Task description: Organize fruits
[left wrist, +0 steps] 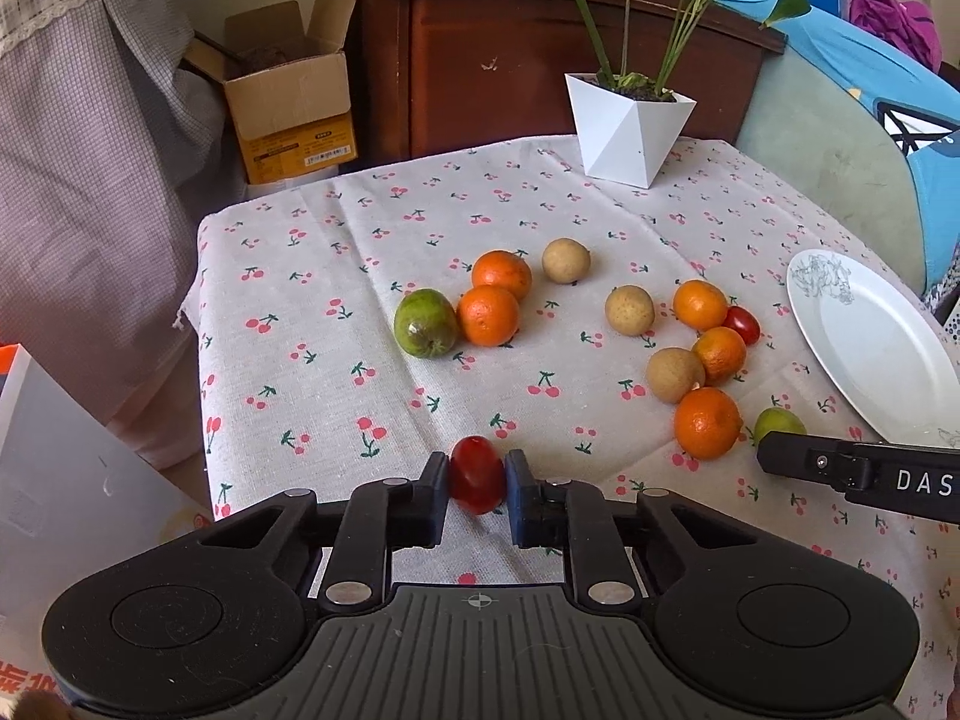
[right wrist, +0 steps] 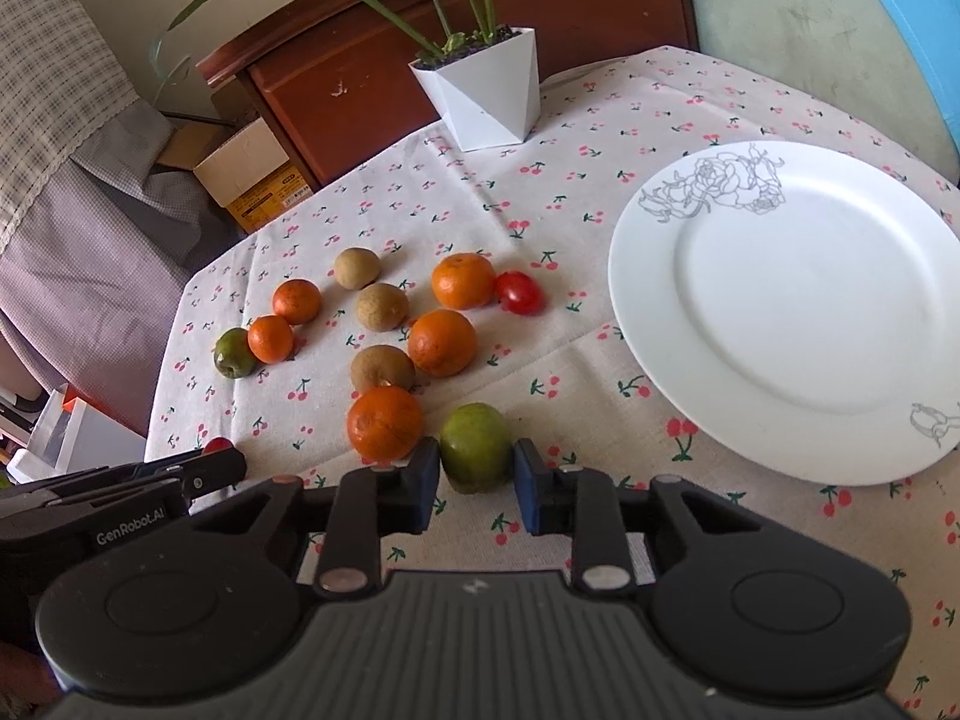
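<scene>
Bare cloth (right wrist: 576, 372) separates fruit cluster (right wrist: 414, 330) from plate (right wrist: 648, 276).

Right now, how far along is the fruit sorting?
Nothing is done yet: the plate holds no fruit. In hand: the left gripper pinches a red tomato, and the right gripper brackets a green fruit. The oranges, brown fruits, second tomato and other green fruit remain on the tablecloth.

Glossy white plate (right wrist: 792, 312) on matt woven tablecloth (right wrist: 588, 372) (cherry-printed)

Left gripper (left wrist: 477, 483) and right gripper (right wrist: 477, 474) both clamped, low.
</scene>
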Motion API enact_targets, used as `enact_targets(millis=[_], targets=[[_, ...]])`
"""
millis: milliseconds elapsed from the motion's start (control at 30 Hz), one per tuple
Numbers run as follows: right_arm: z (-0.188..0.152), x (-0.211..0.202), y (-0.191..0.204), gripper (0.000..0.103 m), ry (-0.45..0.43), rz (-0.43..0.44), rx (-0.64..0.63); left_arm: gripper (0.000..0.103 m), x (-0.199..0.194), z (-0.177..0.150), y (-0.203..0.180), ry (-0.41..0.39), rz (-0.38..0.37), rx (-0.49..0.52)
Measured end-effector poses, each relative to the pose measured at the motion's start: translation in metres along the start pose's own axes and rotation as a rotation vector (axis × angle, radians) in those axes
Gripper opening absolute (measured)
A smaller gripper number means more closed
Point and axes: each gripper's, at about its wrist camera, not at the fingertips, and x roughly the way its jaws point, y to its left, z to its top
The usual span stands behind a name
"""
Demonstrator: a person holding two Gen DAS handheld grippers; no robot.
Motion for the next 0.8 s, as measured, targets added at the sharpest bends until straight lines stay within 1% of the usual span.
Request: enact_targets(millis=[500, 667, 800], targets=[[0.001, -0.009, -0.009, 0.027, -0.021, -0.009, 0.013, 0.017, -0.009, 0.01, -0.019, -0.045, -0.049, -0.004], [0.003, -0.013, -0.013, 0.026, -0.033, -0.011, 0.018, 0.017, -0.011, 0.014, -0.031, -0.056, -0.082, 0.0], [0.009, -0.024, -0.018, 0.026, -0.073, -0.011, 0.034, 0.017, -0.014, 0.021, -0.046, -0.078, -0.119, 0.027]])
